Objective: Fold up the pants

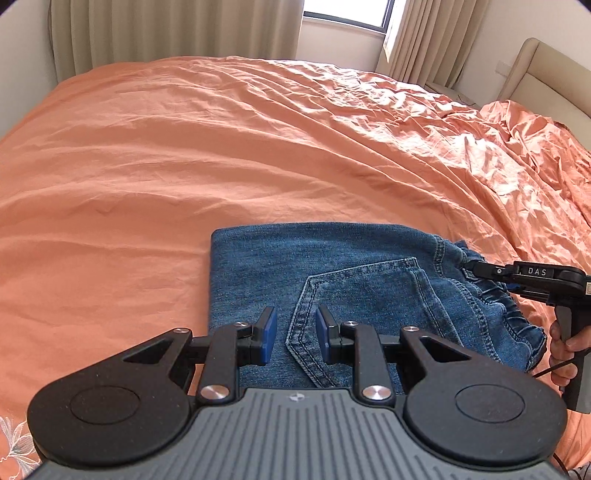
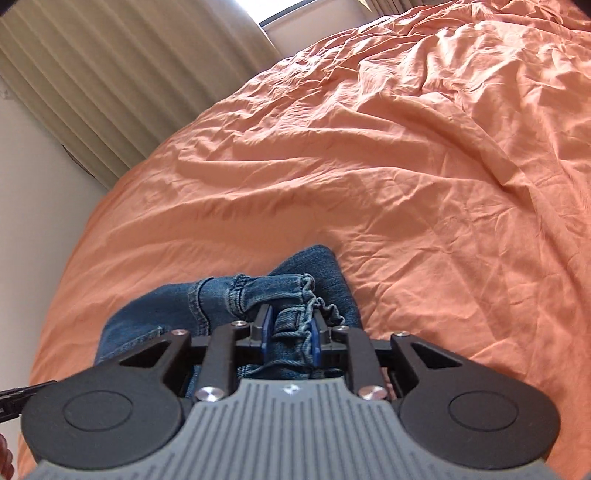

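Observation:
Blue denim pants [image 1: 332, 266] lie folded into a compact rectangle on the orange bed, back pocket [image 1: 365, 295] facing up. My left gripper [image 1: 295, 334] hovers over the near edge of the pocket. It is open, its blue pads apart with nothing between them. My right gripper [image 1: 467, 268] reaches in from the right, held by a person's hand [image 1: 561, 350]. In the right wrist view the right gripper [image 2: 290, 332] is shut on the gathered elastic waistband [image 2: 291, 317] of the pants [image 2: 155, 317], and the bunched denim fills the gap between its pads.
A wrinkled orange bedsheet [image 1: 184, 166] covers the whole bed, bunched up at the far right. Beige curtains [image 1: 166, 29] and a window [image 1: 347, 11] stand behind the bed. A padded headboard [image 1: 546, 74] rises at the right.

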